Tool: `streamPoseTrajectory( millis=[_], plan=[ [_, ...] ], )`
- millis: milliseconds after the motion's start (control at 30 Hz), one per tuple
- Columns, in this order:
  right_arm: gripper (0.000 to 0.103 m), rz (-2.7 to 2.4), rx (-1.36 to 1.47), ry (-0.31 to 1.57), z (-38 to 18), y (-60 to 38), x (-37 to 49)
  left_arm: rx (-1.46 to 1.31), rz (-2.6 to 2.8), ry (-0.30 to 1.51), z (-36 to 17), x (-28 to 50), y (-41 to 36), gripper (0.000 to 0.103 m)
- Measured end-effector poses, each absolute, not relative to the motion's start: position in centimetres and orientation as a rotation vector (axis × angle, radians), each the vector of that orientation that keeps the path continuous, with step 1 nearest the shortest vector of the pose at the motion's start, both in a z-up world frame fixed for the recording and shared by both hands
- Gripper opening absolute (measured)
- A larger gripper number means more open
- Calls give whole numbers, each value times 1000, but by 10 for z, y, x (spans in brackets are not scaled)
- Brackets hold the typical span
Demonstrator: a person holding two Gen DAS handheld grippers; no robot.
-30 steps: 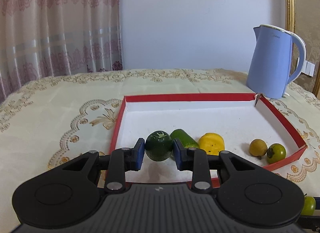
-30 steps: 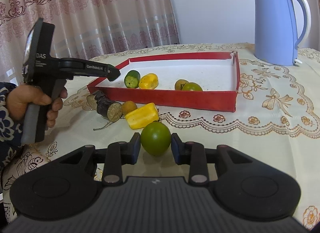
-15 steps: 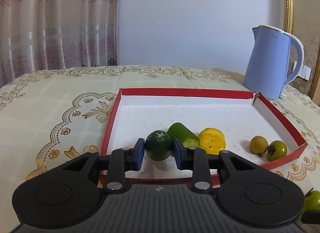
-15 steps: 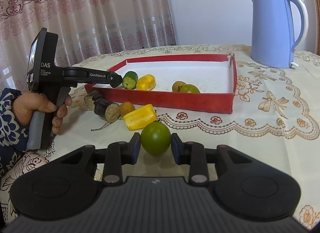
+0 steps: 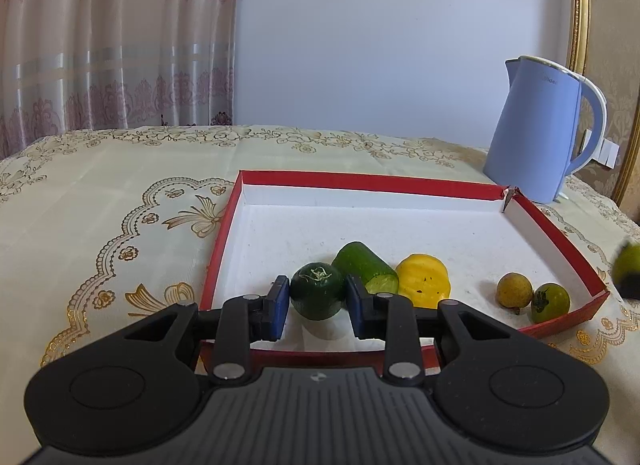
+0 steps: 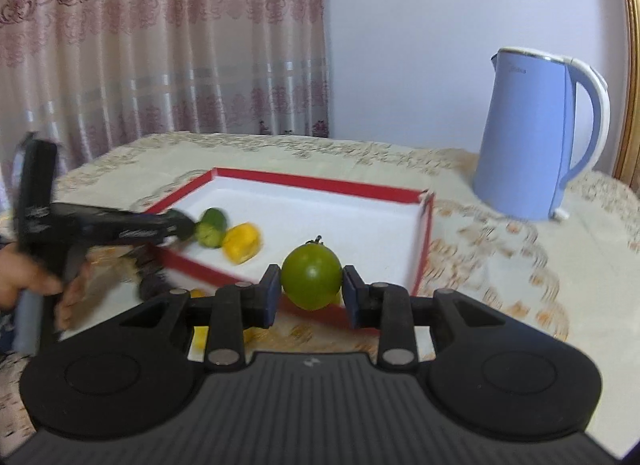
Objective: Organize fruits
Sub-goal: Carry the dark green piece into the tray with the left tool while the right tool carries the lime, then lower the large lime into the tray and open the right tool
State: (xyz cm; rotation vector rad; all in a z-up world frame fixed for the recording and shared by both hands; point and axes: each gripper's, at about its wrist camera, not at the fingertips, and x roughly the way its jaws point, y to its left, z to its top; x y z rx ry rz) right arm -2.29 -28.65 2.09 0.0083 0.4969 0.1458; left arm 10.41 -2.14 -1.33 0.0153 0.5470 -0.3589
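Observation:
A red-walled white tray (image 5: 440, 185) lies on the table. My left gripper (image 5: 318, 301) sits over the tray's near left part; a dark green round fruit (image 5: 317, 290) rests on the floor between its jaws with small gaps on both sides. Beside it lie a cucumber piece (image 5: 366, 267), a yellow fruit (image 5: 424, 279), a small brown fruit (image 5: 514, 290) and a small green fruit (image 5: 550, 302). My right gripper (image 6: 311, 294) is shut on a green tomato (image 6: 311, 279), held in the air above the tray's near wall (image 6: 224, 277). The left gripper also shows in the right wrist view (image 6: 186, 225).
A blue electric kettle (image 5: 540, 133) stands past the tray's far right corner. Outside the tray's near wall lie a dark stubby piece (image 6: 154, 285) and yellow pieces (image 6: 200, 337), partly hidden. A lace tablecloth (image 5: 100, 225) covers the table. Curtains hang behind.
My right gripper lifted the green tomato off the table and carried it toward the tray. My left gripper has eased open around the dark green fruit, which now rests on the tray floor.

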Motion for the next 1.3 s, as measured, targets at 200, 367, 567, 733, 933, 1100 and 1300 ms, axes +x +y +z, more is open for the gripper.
streamPoseTrajectory(
  millis=[200, 367, 567, 733, 933, 1100, 1300],
  plan=[
    [31, 112, -3, 527, 16, -295, 16, 8, -360, 551, -14, 104, -20, 29],
    [31, 103, -11, 562, 3, -297, 39, 6, -361, 552, -15, 104, -20, 29],
    [31, 100, -12, 584, -7, -296, 50, 2, -362, 553, -15, 104, -20, 29],
    [31, 99, -8, 593, -13, -297, 53, 2, -362, 553, -15, 104, -20, 29],
    [31, 101, -7, 599, -17, -296, 55, 1, -362, 553, -15, 104, -20, 29],
    [31, 98, -4, 601, -19, -297, 55, 0, -362, 553, -15, 105, -20, 29],
    [31, 95, 6, 600, -22, -298, 56, -1, -363, 554, -15, 105, -20, 29]
  ],
)
